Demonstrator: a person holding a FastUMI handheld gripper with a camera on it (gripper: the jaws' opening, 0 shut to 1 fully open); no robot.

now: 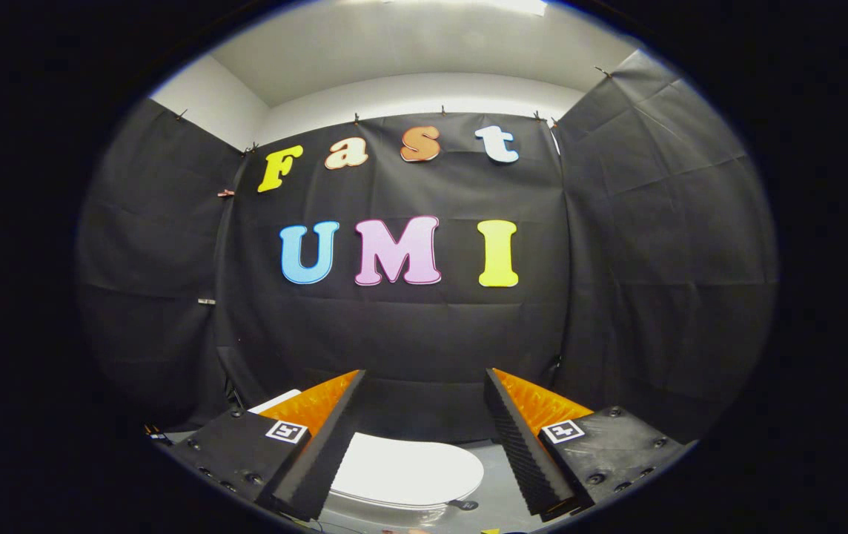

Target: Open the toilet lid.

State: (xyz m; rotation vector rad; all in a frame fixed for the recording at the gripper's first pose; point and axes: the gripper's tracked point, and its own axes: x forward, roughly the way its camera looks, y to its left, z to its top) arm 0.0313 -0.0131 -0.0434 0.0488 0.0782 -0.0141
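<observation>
Claw (pixel 424 386) gapes over closed white toilet lid (pixel 409 471), black-draped booth.

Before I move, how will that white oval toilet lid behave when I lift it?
The white oval toilet lid lies flat and closed below the open claw. It looks like rigid moulded plastic, so it probably will not flex. Its glossy surface may be slippery. It would likely swing up about a rear hinge rather than lift free, though no hinge is visible.

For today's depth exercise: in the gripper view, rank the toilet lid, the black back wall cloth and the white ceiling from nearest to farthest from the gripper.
1. Toilet lid, closed, low between the open gripper fingers.
2. Back wall cloth, beyond the lid.
3. Ceiling, above the cloth.
</observation>
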